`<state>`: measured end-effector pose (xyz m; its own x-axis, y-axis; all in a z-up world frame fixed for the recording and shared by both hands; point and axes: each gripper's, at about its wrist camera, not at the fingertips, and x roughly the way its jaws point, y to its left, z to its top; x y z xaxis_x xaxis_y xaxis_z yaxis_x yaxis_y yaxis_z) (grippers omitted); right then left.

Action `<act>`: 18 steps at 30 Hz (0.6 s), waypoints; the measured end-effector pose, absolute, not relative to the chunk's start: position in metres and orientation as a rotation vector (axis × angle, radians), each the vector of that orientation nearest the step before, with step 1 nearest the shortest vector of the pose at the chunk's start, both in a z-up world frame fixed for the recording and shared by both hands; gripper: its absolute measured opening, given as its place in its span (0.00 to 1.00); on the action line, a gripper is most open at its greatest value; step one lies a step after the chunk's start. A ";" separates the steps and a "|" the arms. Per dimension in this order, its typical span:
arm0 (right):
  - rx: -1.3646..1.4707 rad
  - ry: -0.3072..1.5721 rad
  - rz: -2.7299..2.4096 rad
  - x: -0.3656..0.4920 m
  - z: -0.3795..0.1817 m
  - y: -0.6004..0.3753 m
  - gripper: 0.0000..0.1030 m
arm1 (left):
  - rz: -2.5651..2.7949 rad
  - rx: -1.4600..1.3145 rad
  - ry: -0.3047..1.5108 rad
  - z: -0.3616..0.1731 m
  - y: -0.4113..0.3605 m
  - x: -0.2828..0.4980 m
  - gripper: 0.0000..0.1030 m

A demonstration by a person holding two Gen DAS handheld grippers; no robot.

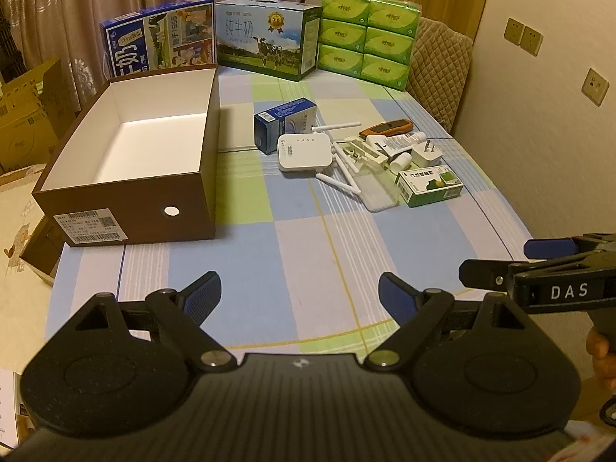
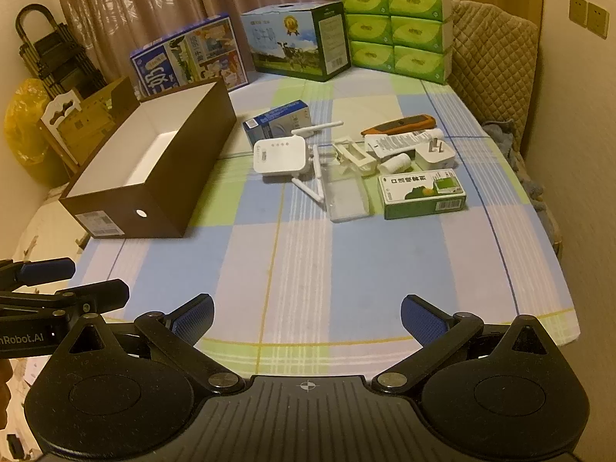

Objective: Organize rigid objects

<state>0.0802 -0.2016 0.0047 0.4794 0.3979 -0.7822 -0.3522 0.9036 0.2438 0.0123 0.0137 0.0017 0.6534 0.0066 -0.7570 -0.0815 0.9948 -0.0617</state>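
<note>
An open brown box (image 1: 184, 208) (image 2: 208, 131) with a white inside stands empty at the left of the checked table. Right of it lies a pile: a white router (image 1: 304, 152) (image 2: 281, 156), a small blue box (image 1: 283, 119) (image 2: 277, 119), a clear plastic case (image 1: 379, 188) (image 2: 344, 196), a green box (image 1: 429, 186) (image 2: 423, 192), a white plug (image 1: 427, 154) (image 2: 437, 156), a tube (image 2: 400, 140) and an orange tool (image 1: 387, 127) (image 2: 400, 123). My left gripper (image 1: 299, 294) and right gripper (image 2: 307, 317) are open and empty, near the table's front edge.
Two milk cartons (image 1: 269, 38) (image 1: 159, 40) and a green tissue pack (image 1: 367, 38) stand along the far edge. A padded chair (image 2: 492, 61) is at the right, cardboard boxes (image 1: 27, 115) at the left. The right gripper shows in the left wrist view (image 1: 500, 261).
</note>
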 end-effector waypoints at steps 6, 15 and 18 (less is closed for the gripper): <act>0.051 0.964 0.459 0.082 0.006 -0.198 0.98 | 0.048 -0.093 0.853 0.004 0.016 0.013 0.84; 0.052 0.961 0.458 0.085 0.006 -0.195 0.98 | 0.044 -0.091 0.849 0.004 0.019 0.014 0.84; 0.051 0.961 0.458 0.086 0.006 -0.193 0.98 | 0.041 -0.090 0.850 0.004 0.020 0.016 0.84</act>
<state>0.0861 -0.1932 0.0056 0.4849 0.3981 -0.7787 -0.3536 0.9036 0.2418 0.0162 0.0198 0.0039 0.6592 0.0001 -0.7519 -0.0717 0.9954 -0.0628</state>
